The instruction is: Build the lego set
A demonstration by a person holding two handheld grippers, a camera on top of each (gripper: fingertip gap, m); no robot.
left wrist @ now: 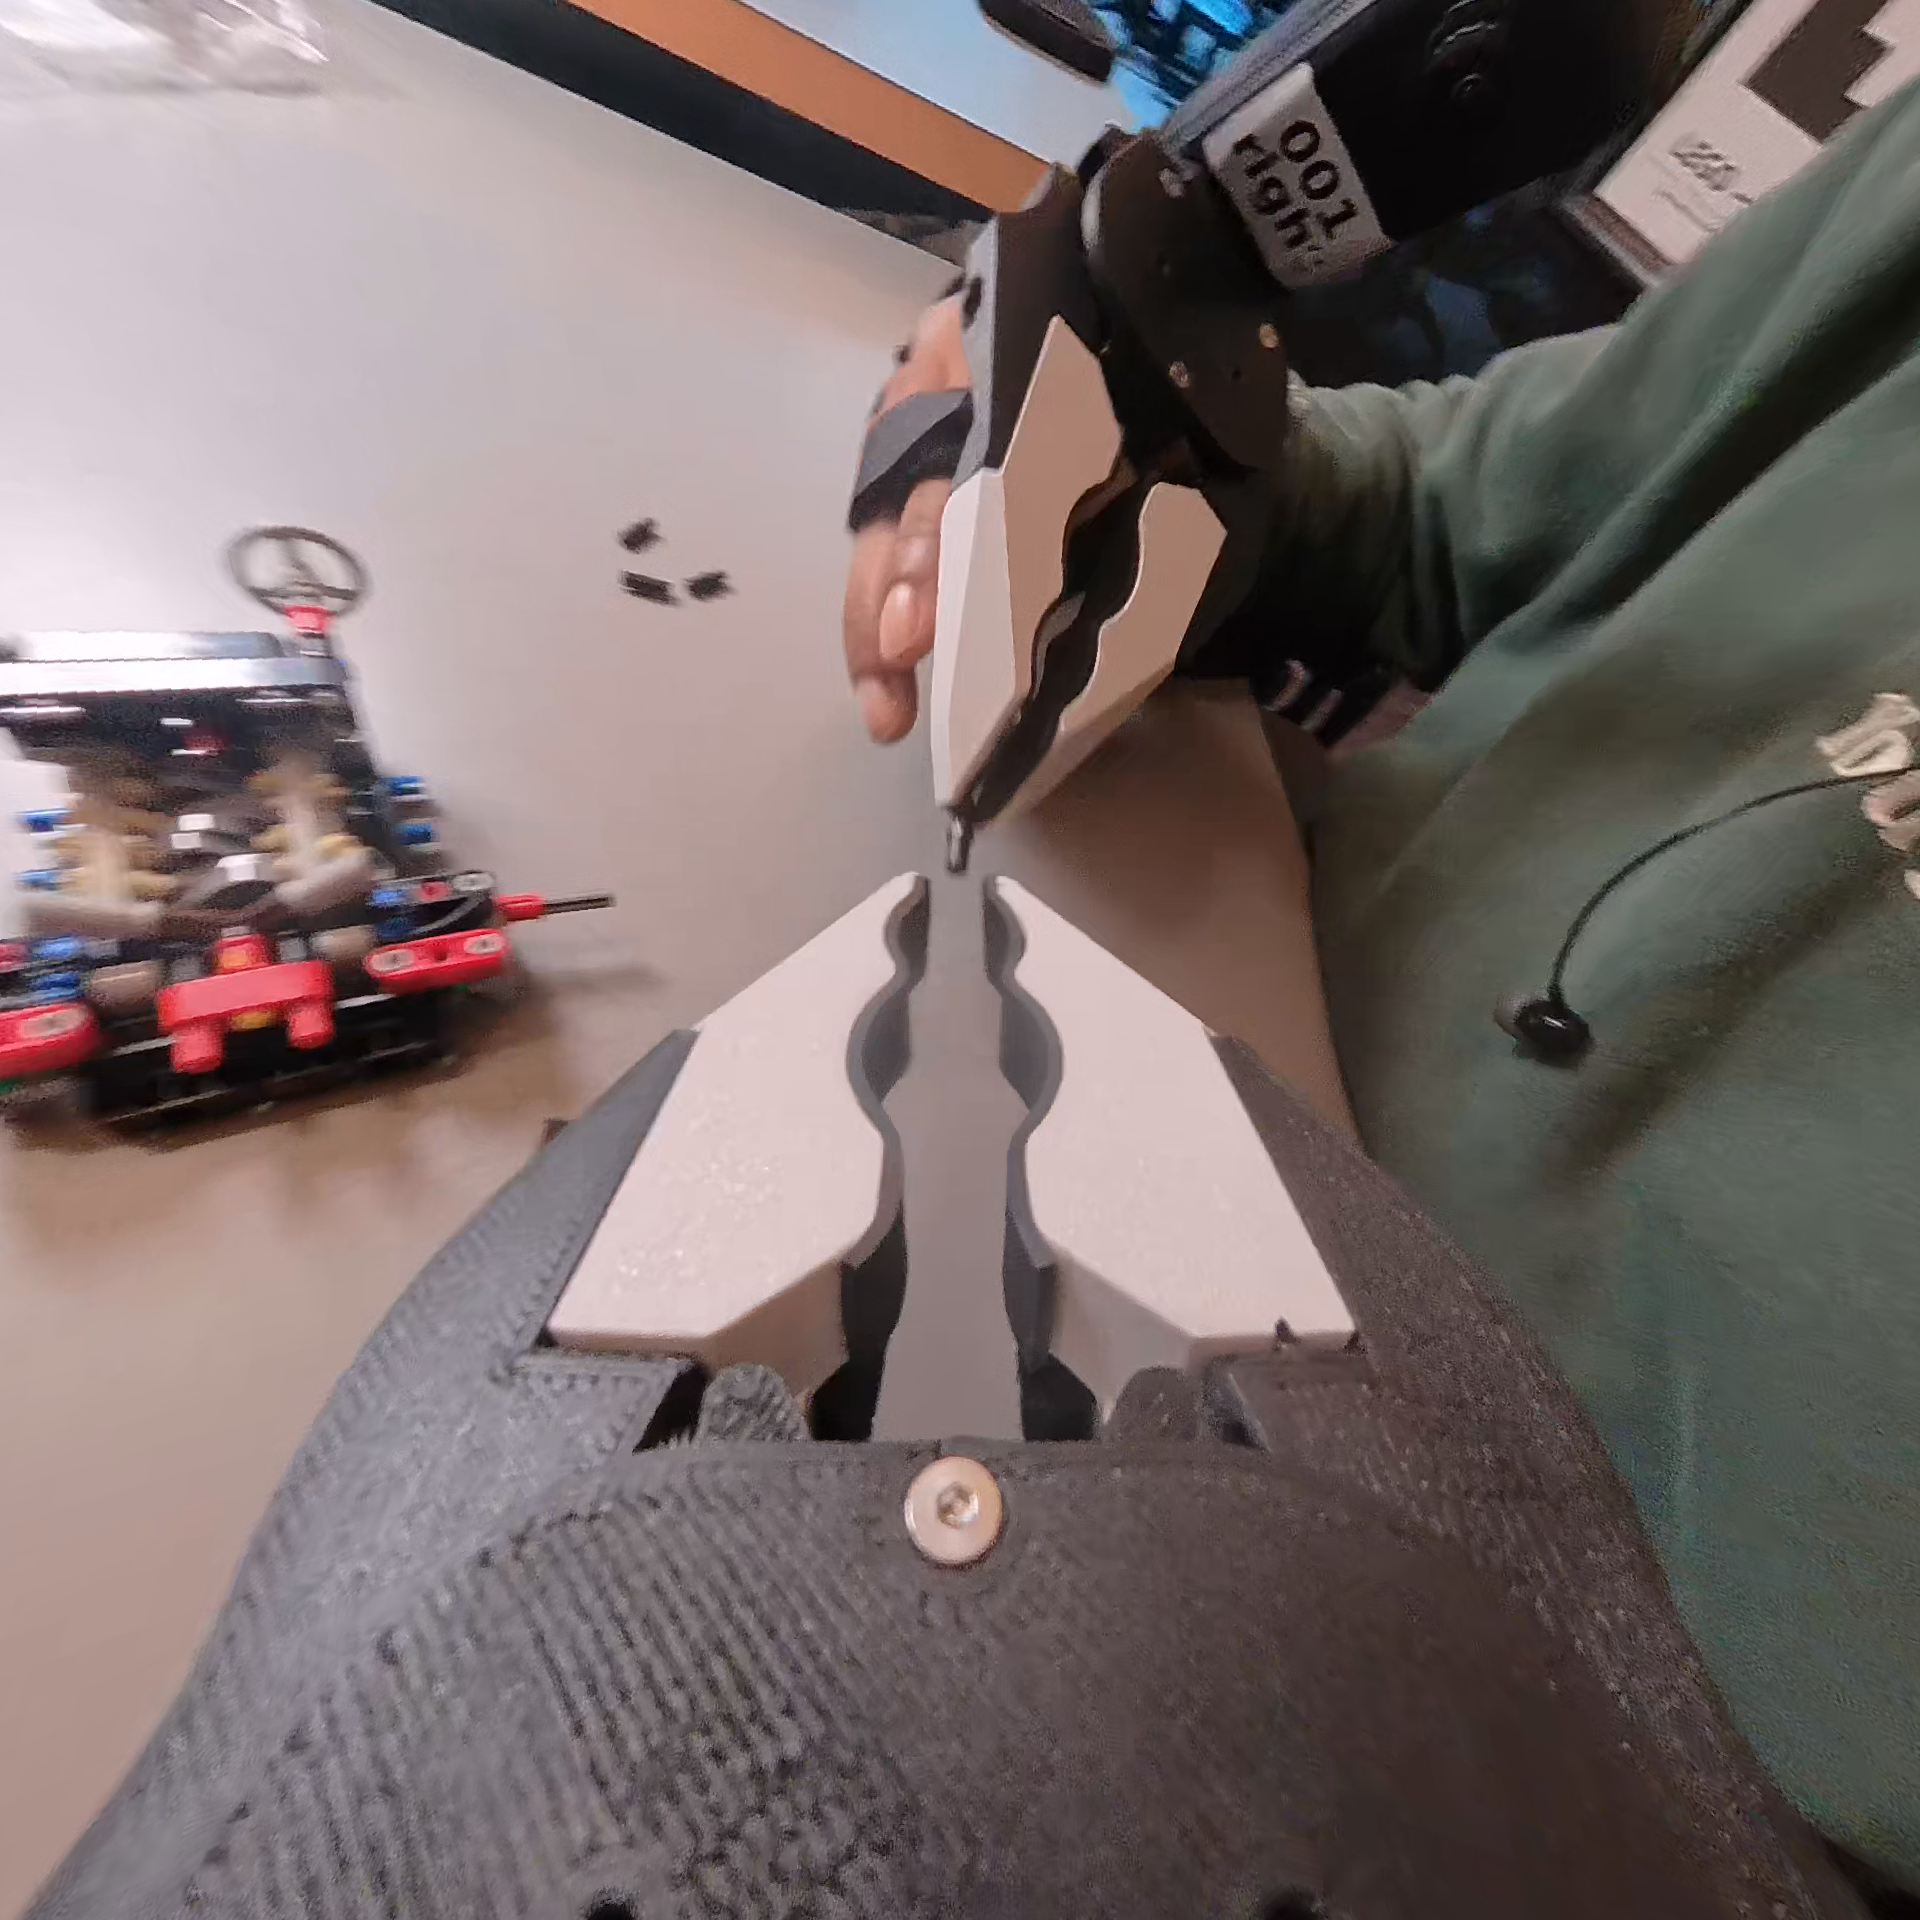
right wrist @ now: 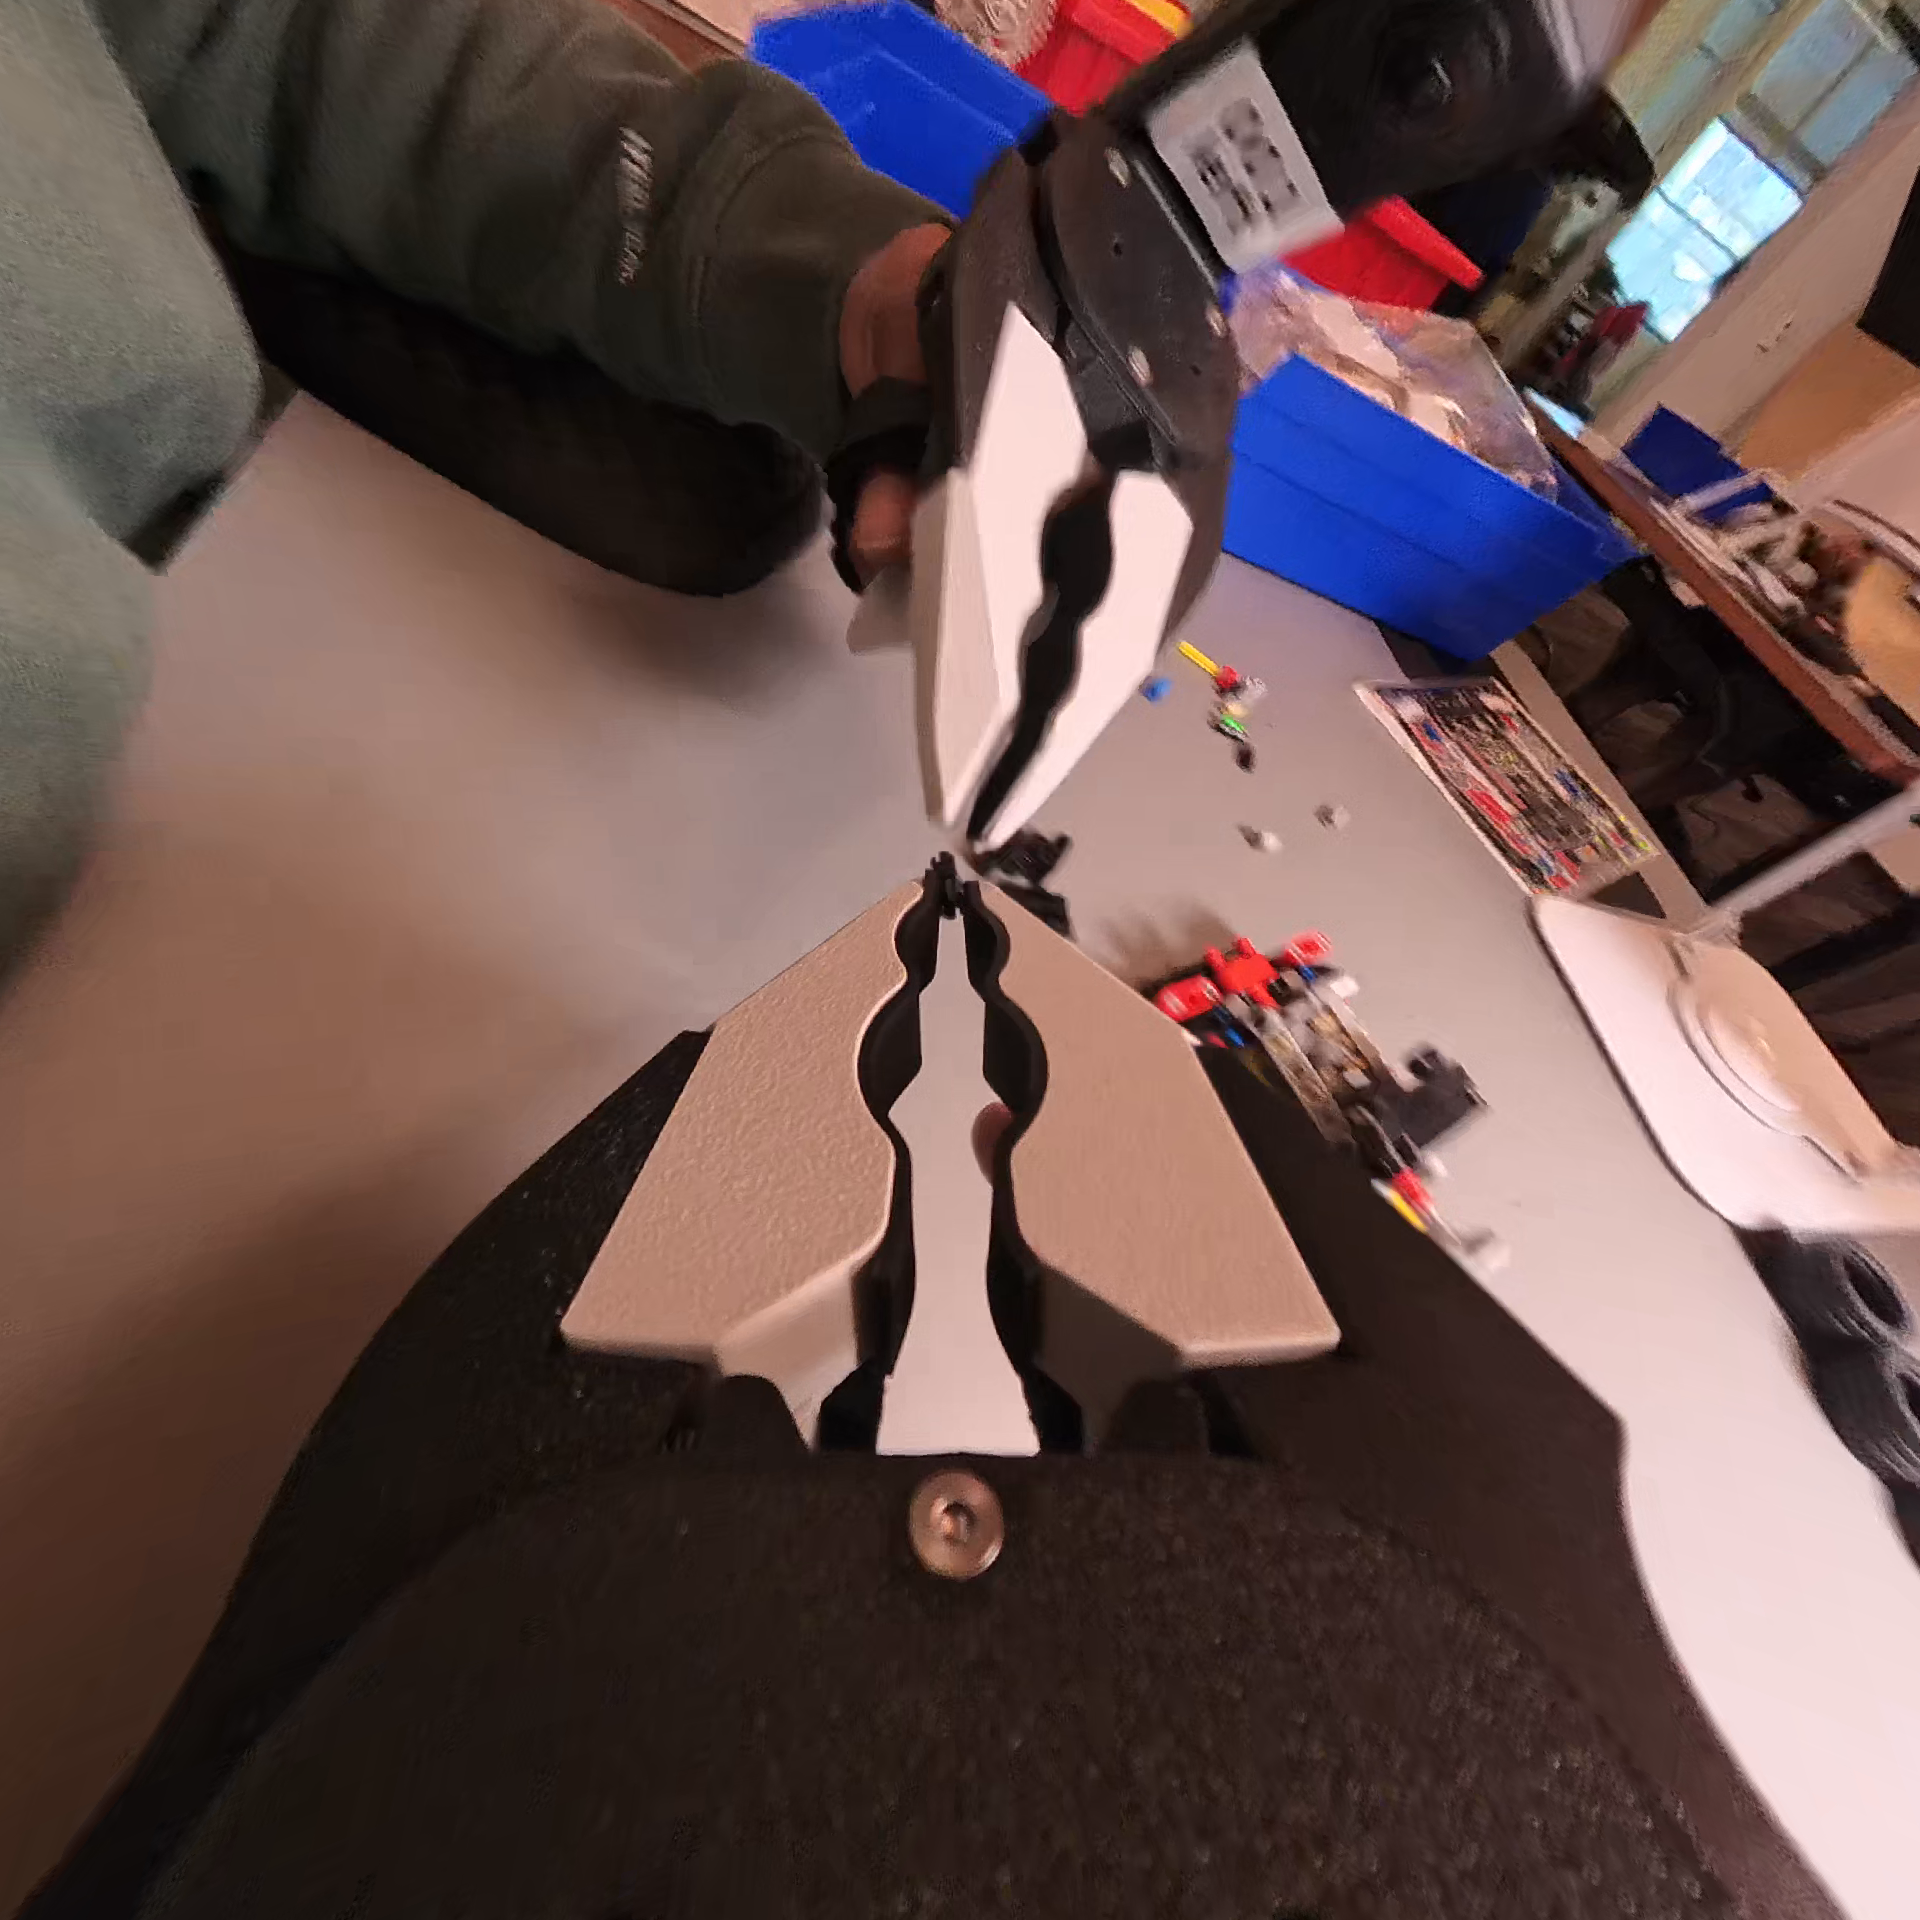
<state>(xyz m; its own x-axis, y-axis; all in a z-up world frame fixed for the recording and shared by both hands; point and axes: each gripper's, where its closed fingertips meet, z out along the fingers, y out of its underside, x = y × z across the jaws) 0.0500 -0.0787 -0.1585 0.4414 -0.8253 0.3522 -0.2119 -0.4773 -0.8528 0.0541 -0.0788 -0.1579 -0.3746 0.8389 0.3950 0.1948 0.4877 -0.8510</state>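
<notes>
Your right tongs (right wrist: 948,902) are clamped on a small black lego pin (right wrist: 945,883), which sticks out past the tips. Your left tongs (left wrist: 956,883) stand a little apart and hold nothing. The two point at each other, tip almost to tip, above the pale grey tabletop (right wrist: 520,675), with the pin between them. Your right hand (left wrist: 899,582) wraps the handle with a black strap over it, and the dark green sleeve (left wrist: 1558,499) crosses behind. The half-built red and black lego car (left wrist: 218,894) sits on the tabletop, well apart from the tongs. Three small loose black lego pieces (left wrist: 670,571) lie near it.
</notes>
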